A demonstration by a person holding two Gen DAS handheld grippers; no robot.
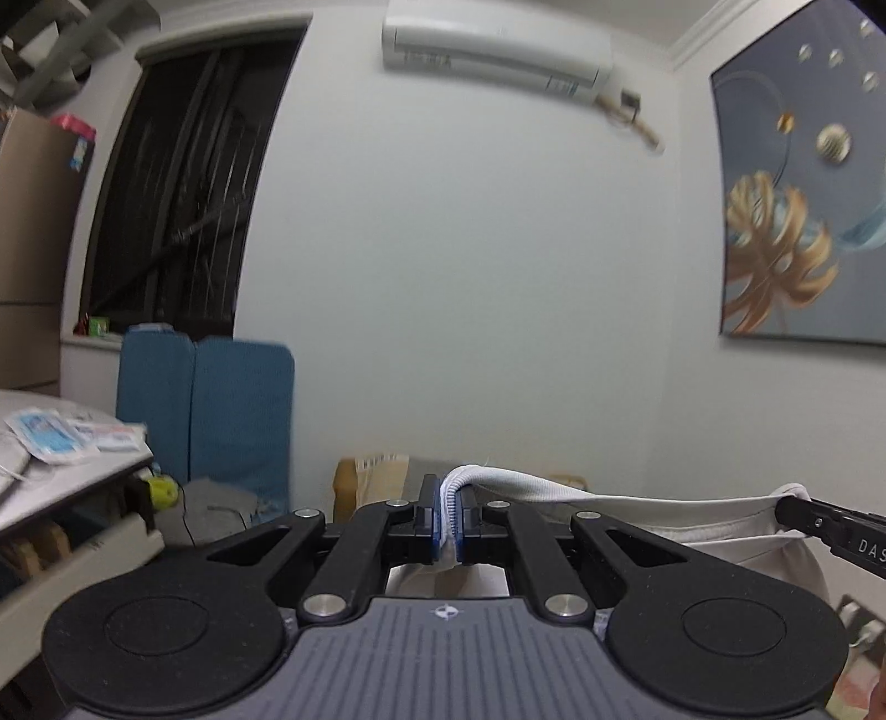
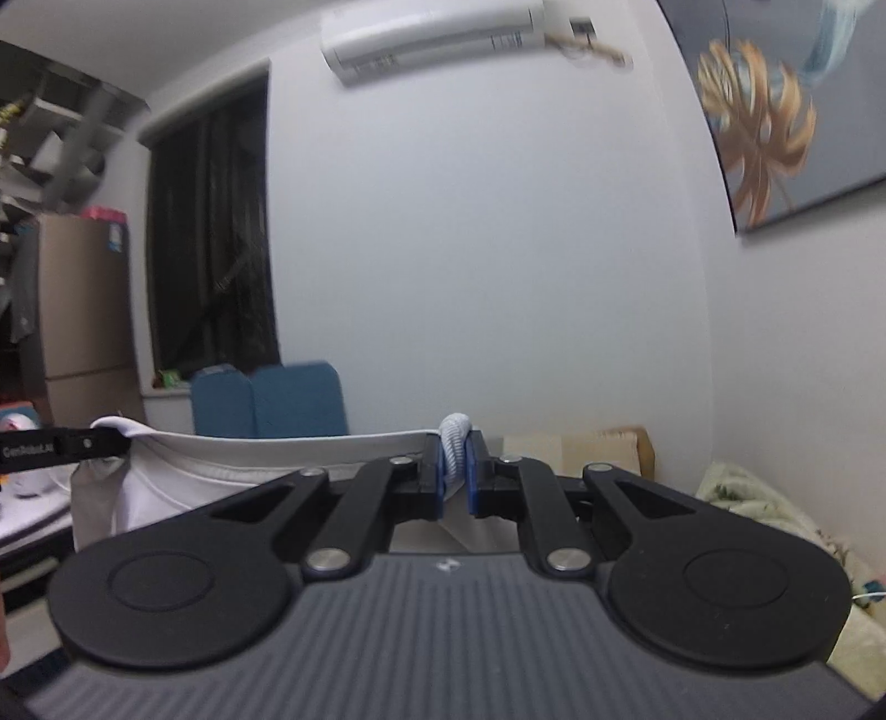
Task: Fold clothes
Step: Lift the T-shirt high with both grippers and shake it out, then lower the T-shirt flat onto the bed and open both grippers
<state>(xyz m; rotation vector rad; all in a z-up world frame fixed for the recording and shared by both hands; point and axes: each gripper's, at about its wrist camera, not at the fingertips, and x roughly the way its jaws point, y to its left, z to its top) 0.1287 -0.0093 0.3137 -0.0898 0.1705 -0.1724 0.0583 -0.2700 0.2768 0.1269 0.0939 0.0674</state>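
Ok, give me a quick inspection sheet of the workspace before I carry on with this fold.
Surface: no folding surface in view.
Job's things: white garment held up in the air, its top edge stretched between both claws, the rest hanging below.
Clutter: packets on the side table; cardboard boxes by the wall.
Grippers: left claw shut on the garment edge; right claw shut on the same edge.
Cables: nothing seen.
Surroundings: wall air conditioner, dark window, blue folded mat, leaf painting.

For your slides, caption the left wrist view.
Left gripper and right gripper hold a white garment stretched between them.
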